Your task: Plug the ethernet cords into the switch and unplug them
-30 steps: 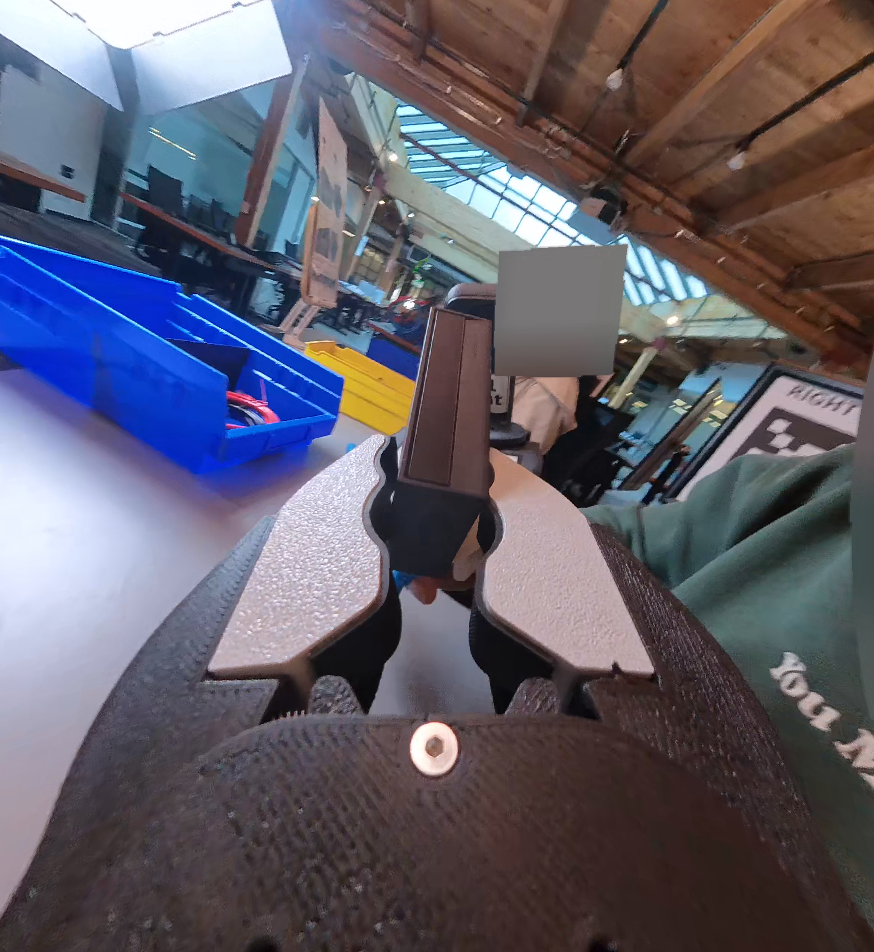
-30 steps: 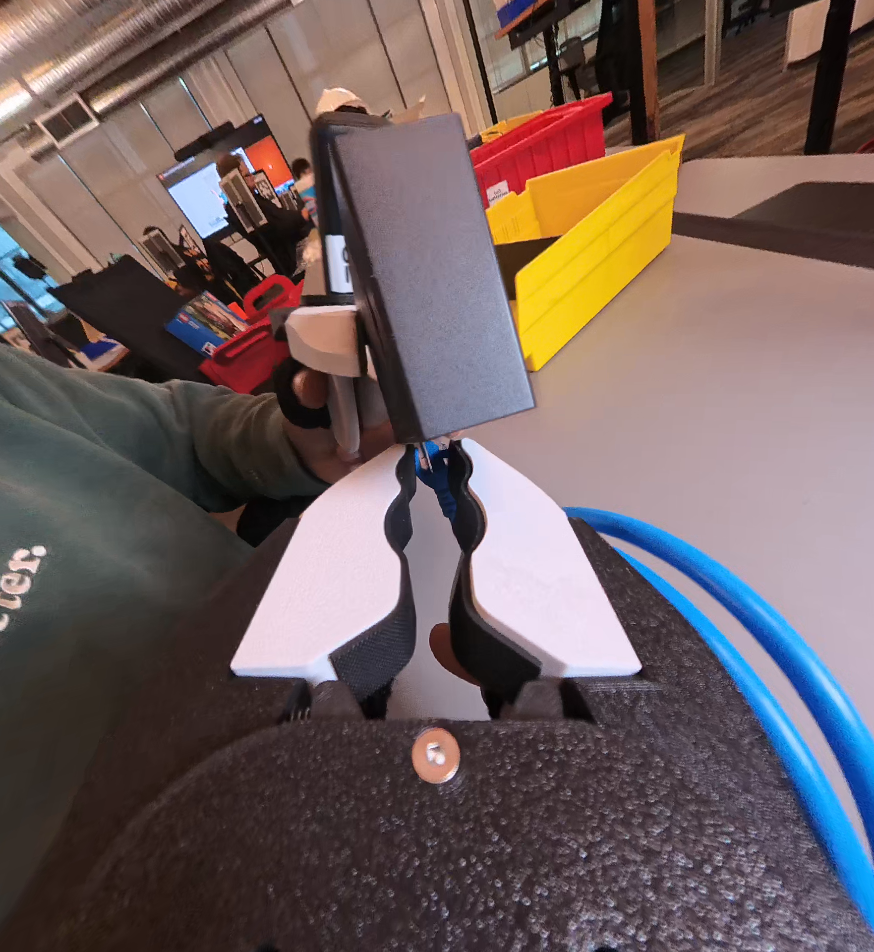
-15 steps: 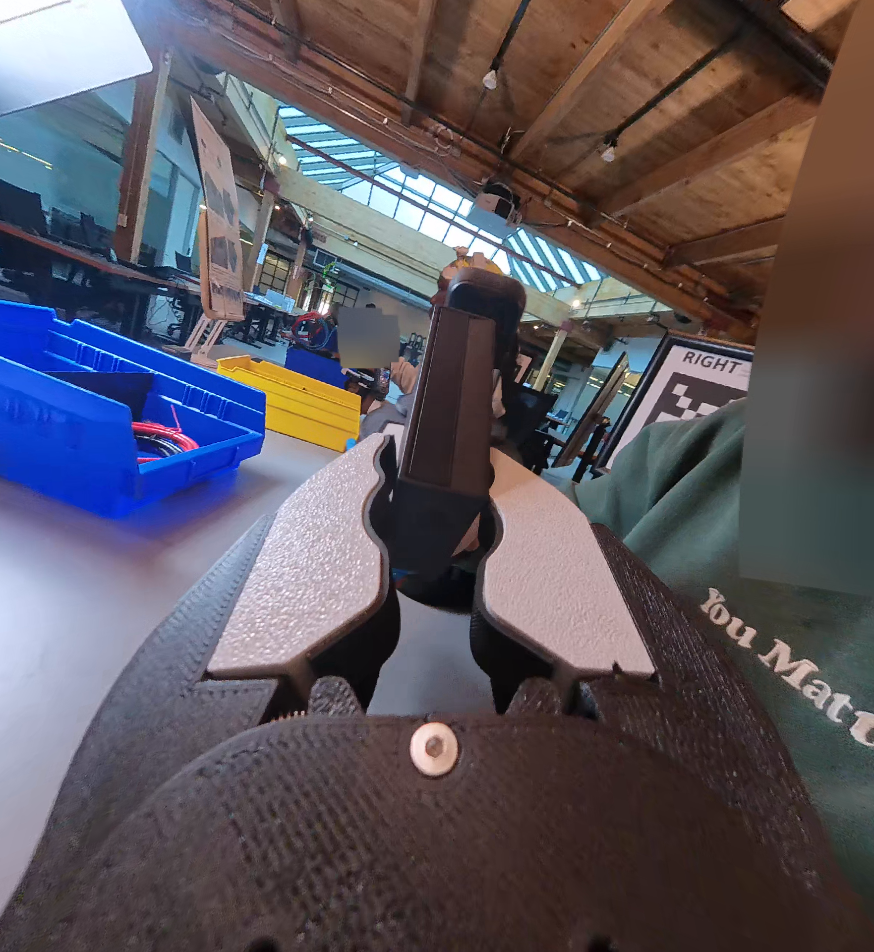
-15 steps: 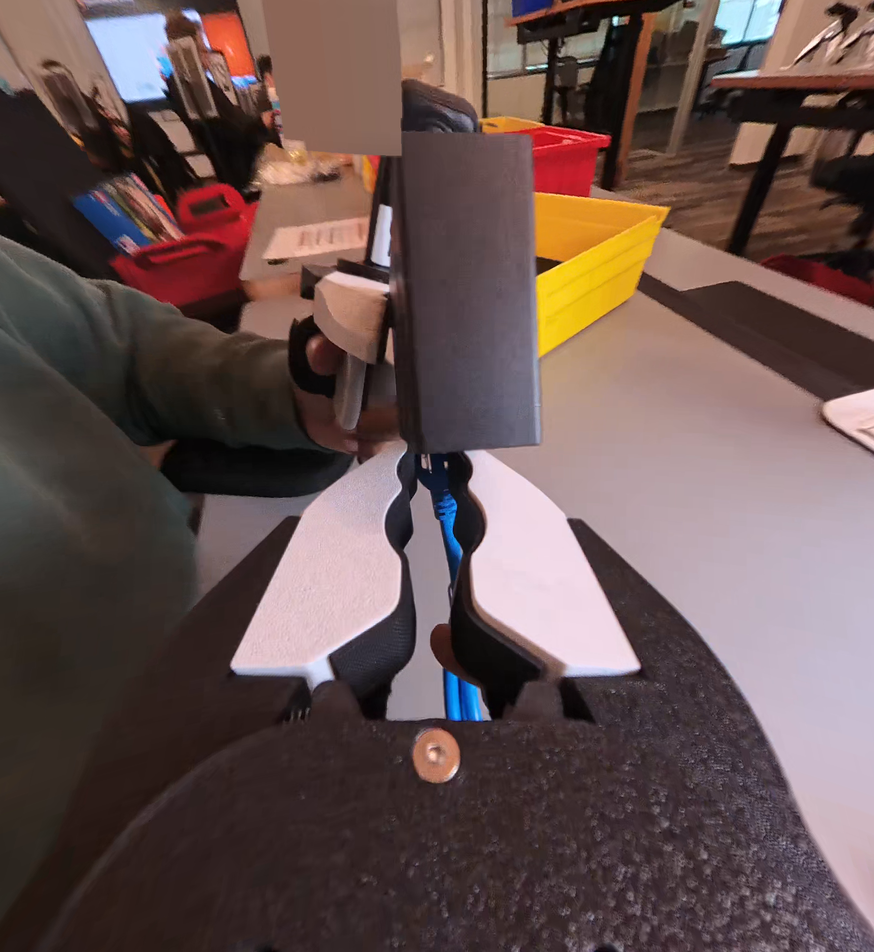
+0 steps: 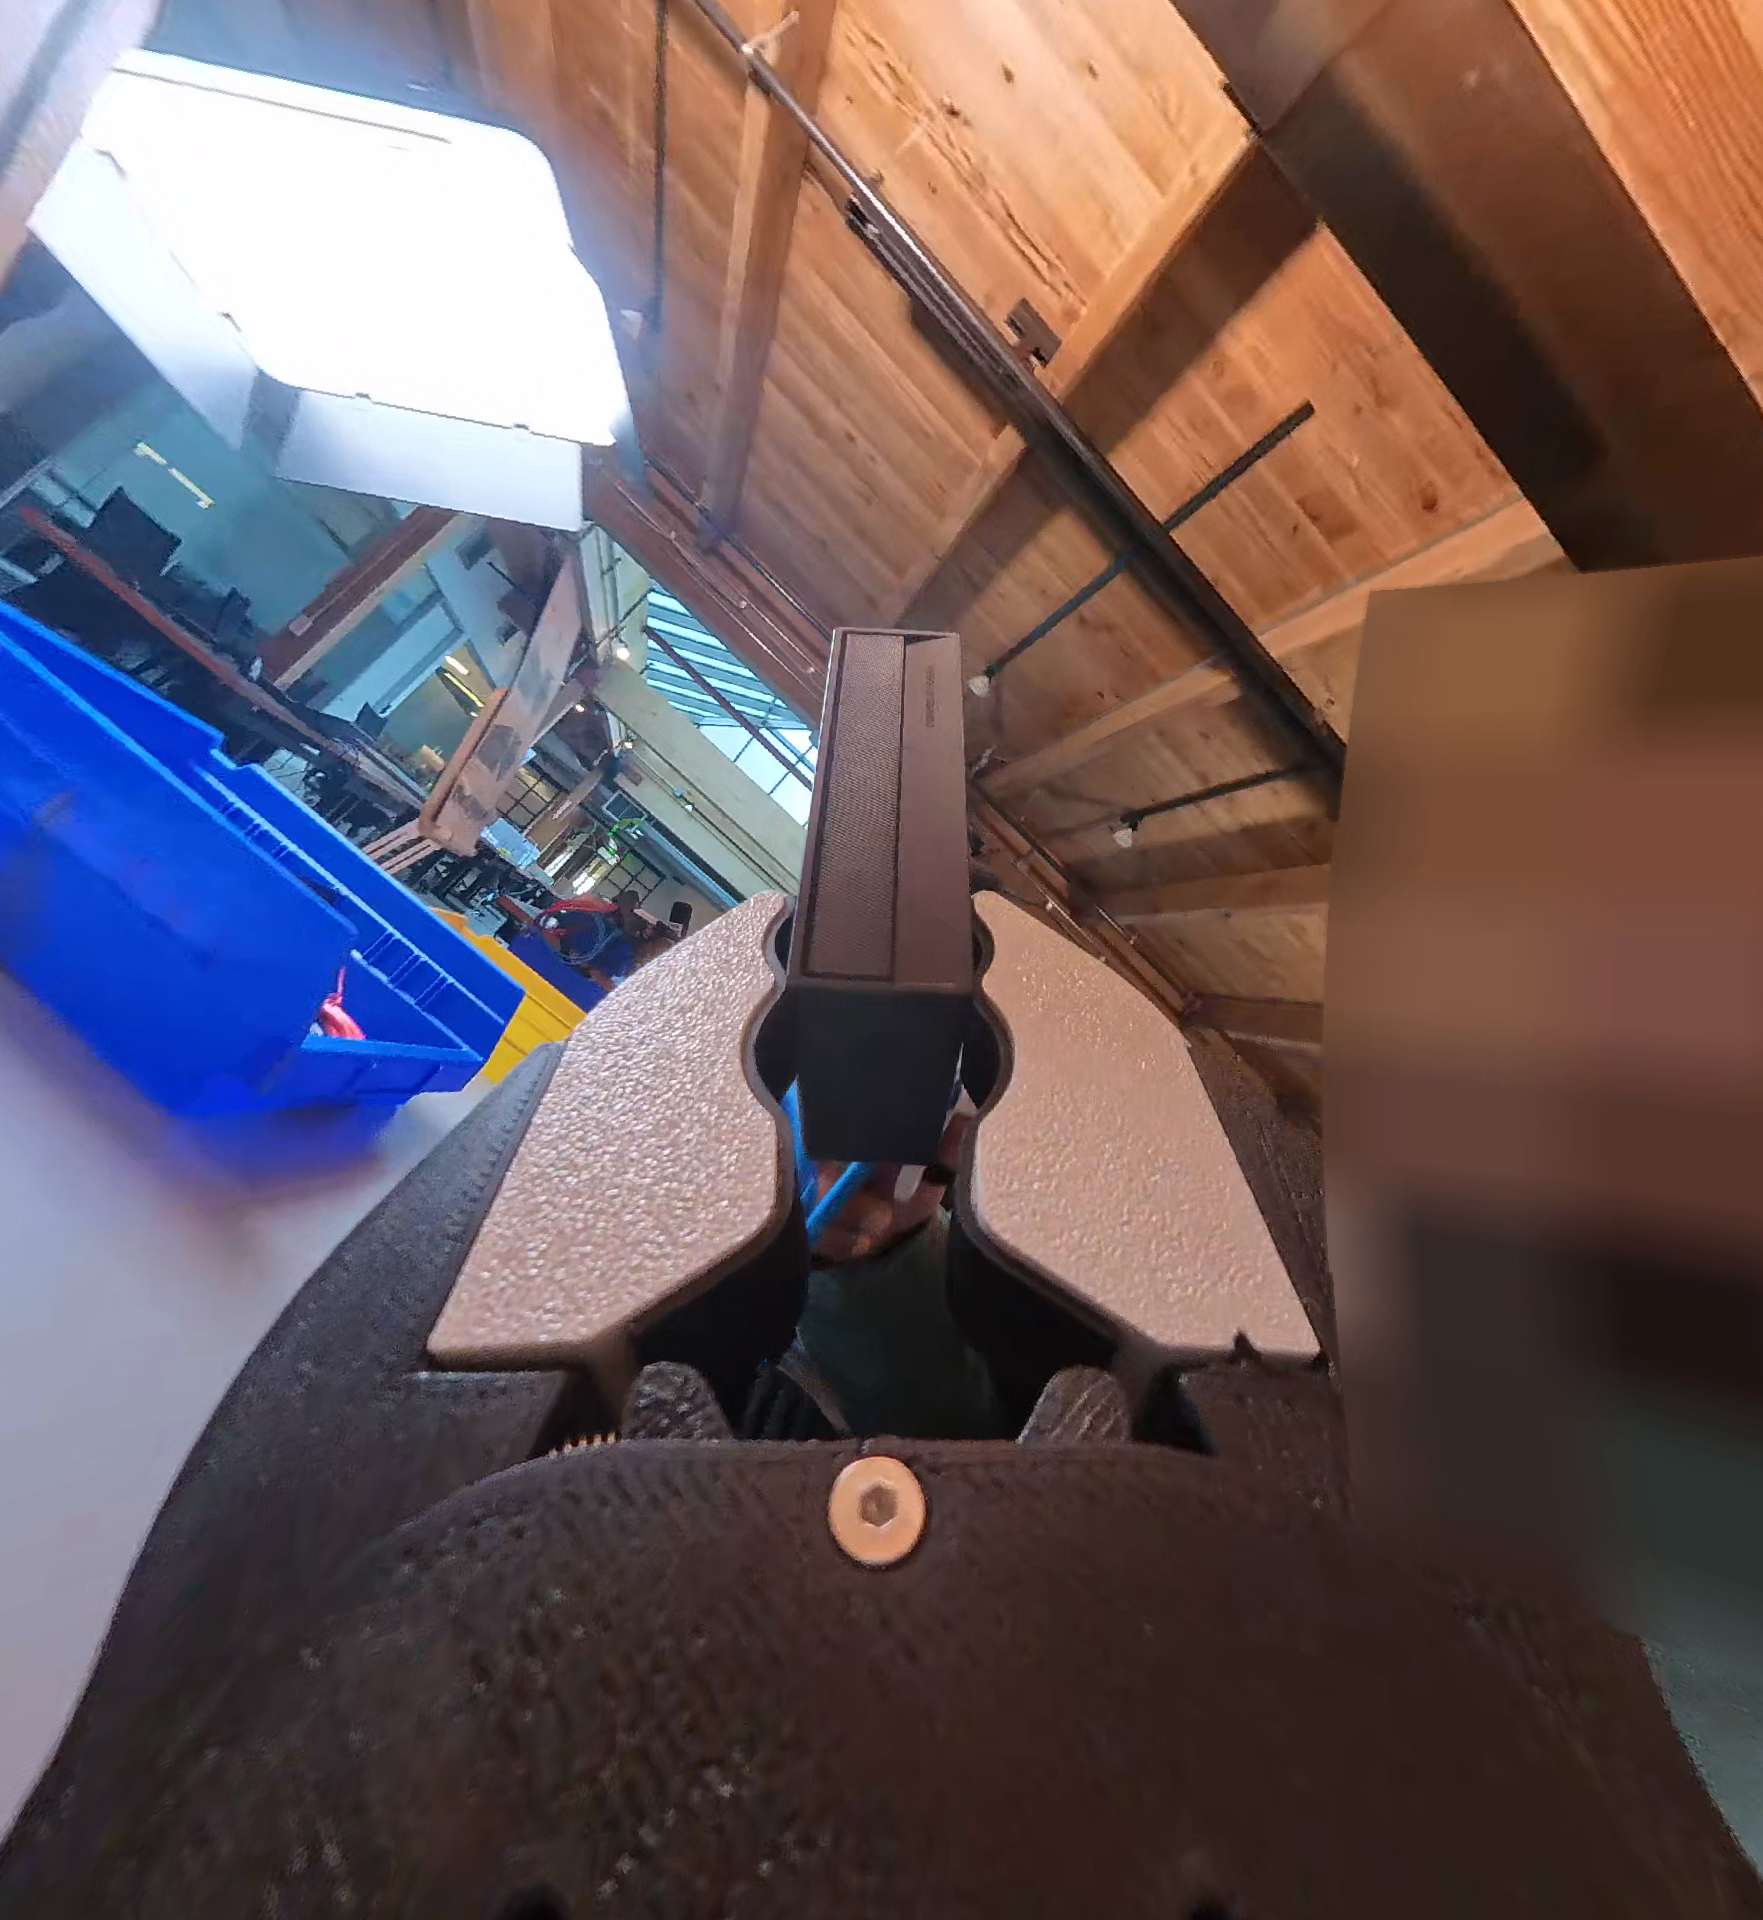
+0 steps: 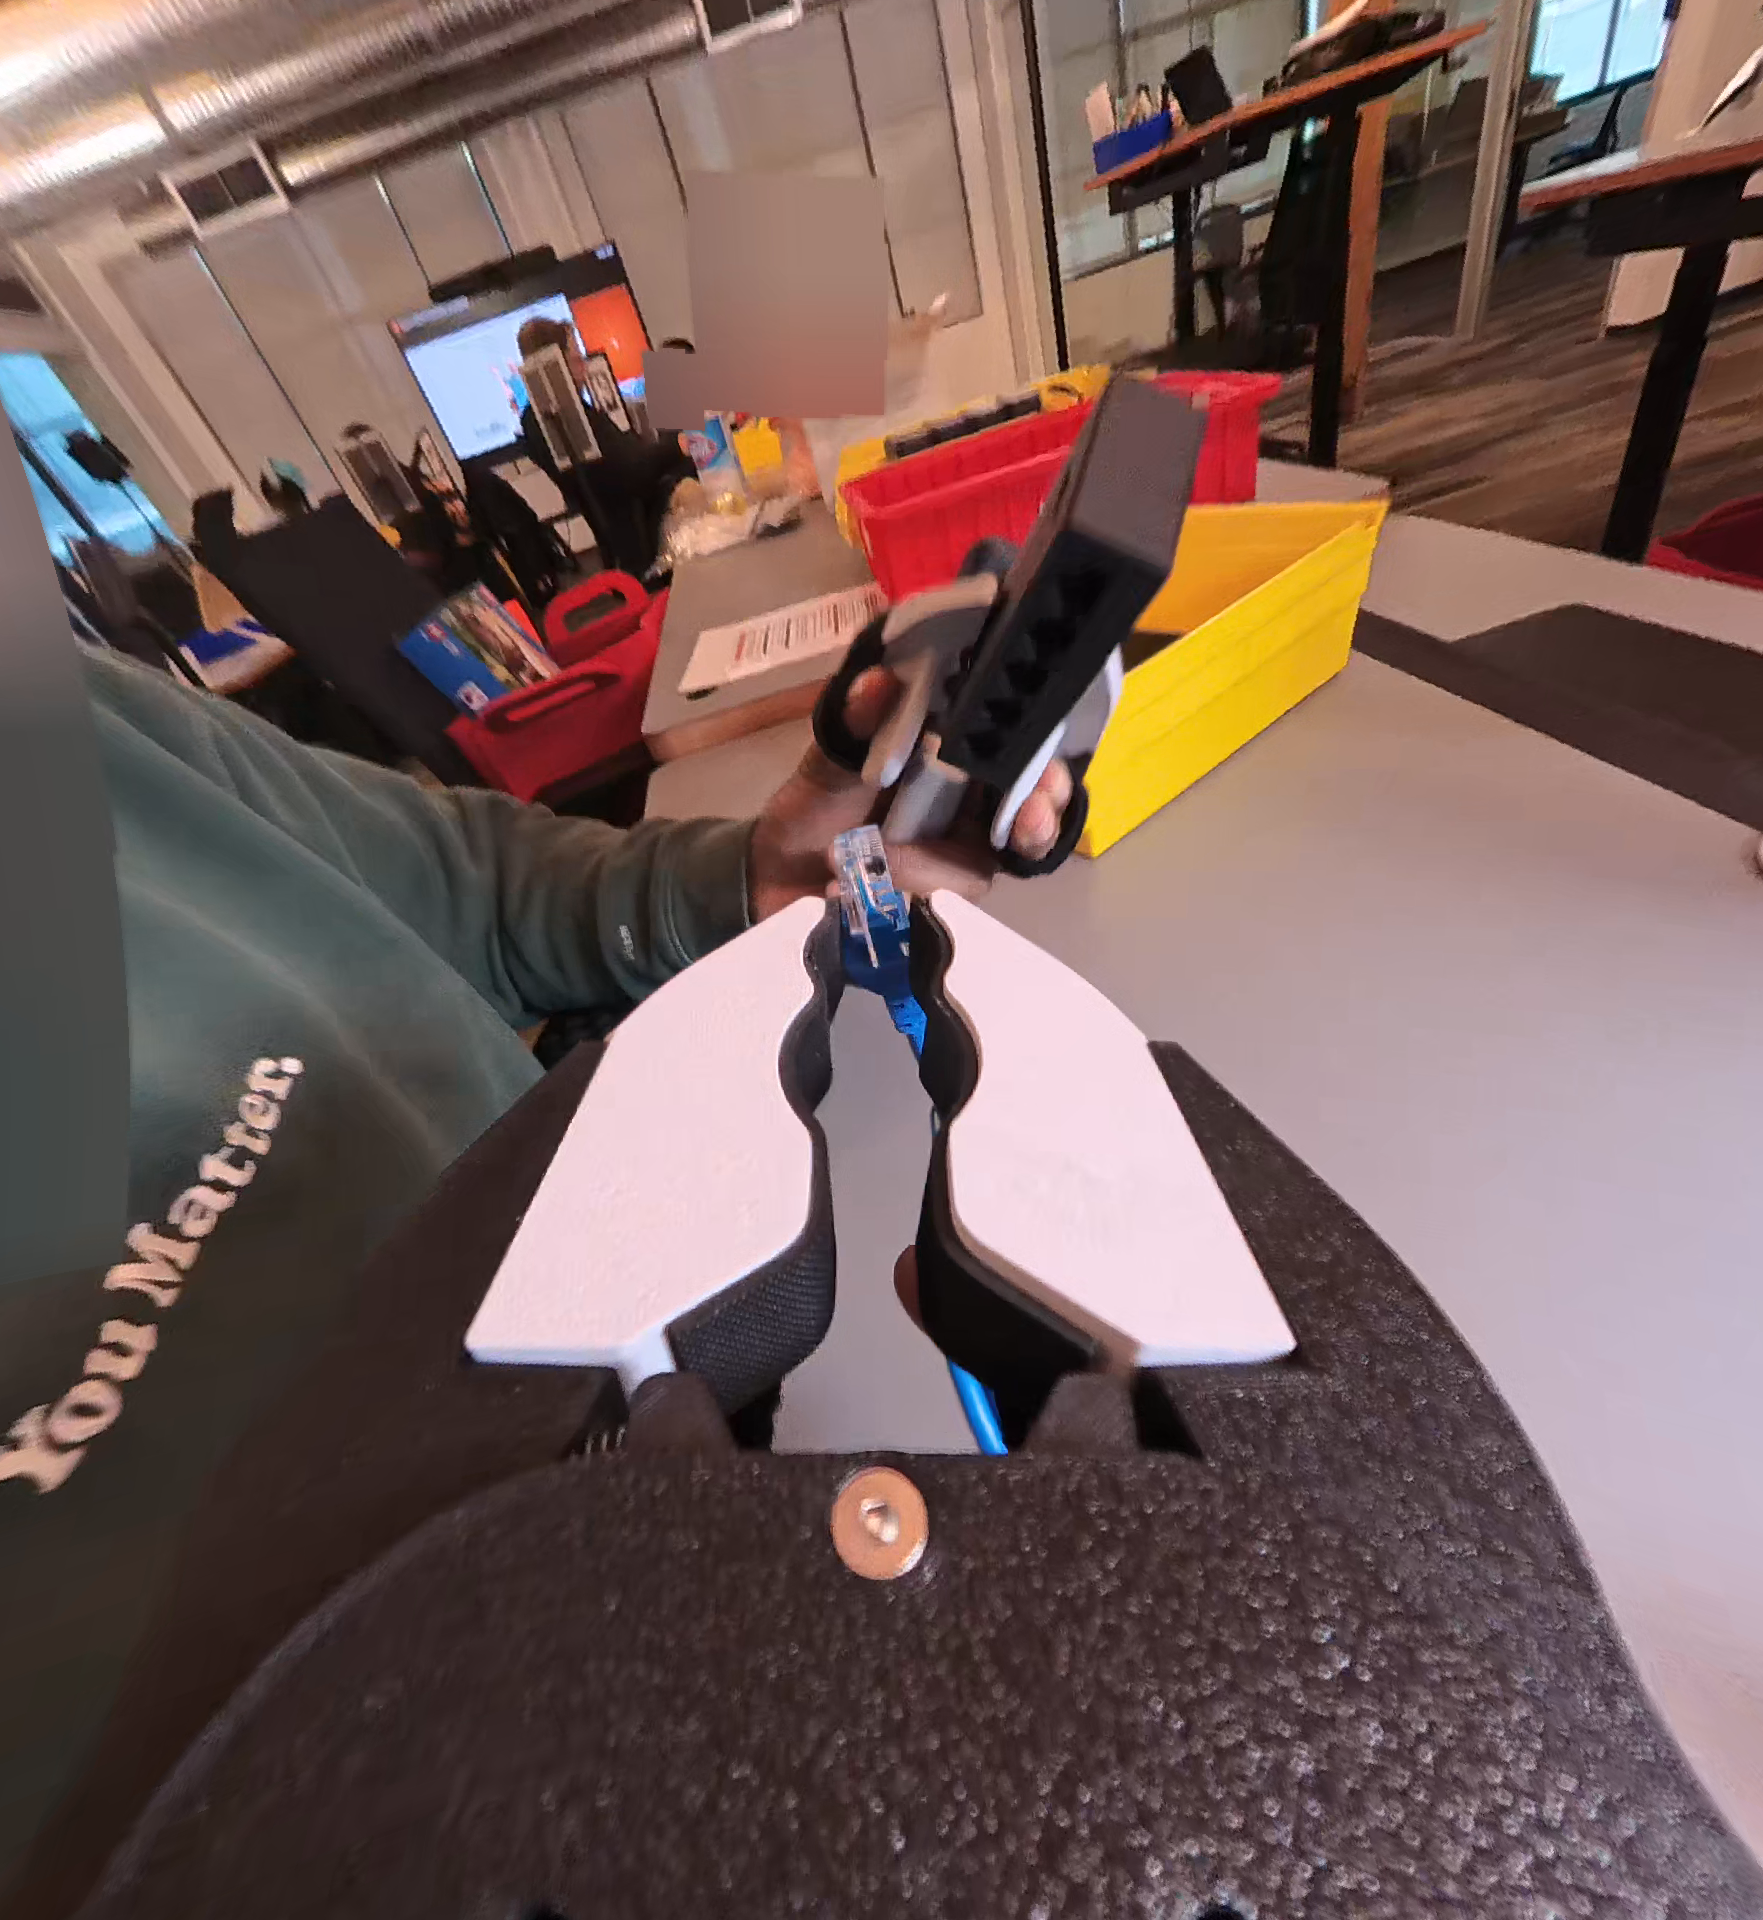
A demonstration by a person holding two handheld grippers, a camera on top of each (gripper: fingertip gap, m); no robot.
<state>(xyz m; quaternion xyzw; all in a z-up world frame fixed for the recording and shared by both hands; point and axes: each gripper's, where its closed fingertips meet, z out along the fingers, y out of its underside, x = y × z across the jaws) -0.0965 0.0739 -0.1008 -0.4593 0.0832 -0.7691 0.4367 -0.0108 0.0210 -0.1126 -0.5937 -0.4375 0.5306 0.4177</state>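
Observation:
My left gripper (image 5: pixel 882 940) is shut on a black switch (image 5: pixel 882 831) and holds it up in the air, narrow side toward the camera. In the right wrist view the switch (image 6: pixel 1085 592) shows its row of ports, tilted, held by the left gripper (image 6: pixel 991 717). My right gripper (image 6: pixel 877 920) is shut on a blue ethernet cord (image 6: pixel 882 966). The cord's clear plug (image 6: pixel 861 873) sticks out past the fingertips, free of the switch, a short way below and left of the ports. The cord runs back between the fingers.
A grey table (image 6: pixel 1428 1039) lies below. A yellow bin (image 6: pixel 1251 644) and a red bin (image 6: pixel 960 509) stand behind the switch. A blue bin (image 5: pixel 129 883) with a red cable stands at the left. A green sleeve (image 6: pixel 389 883) crosses from the left. The tips of one gripper are about 11 cm away from the tips of the other.
The plug has come out of the switch. The right gripper has drawn back with the cord. The left gripper has tilted the switch up and away.

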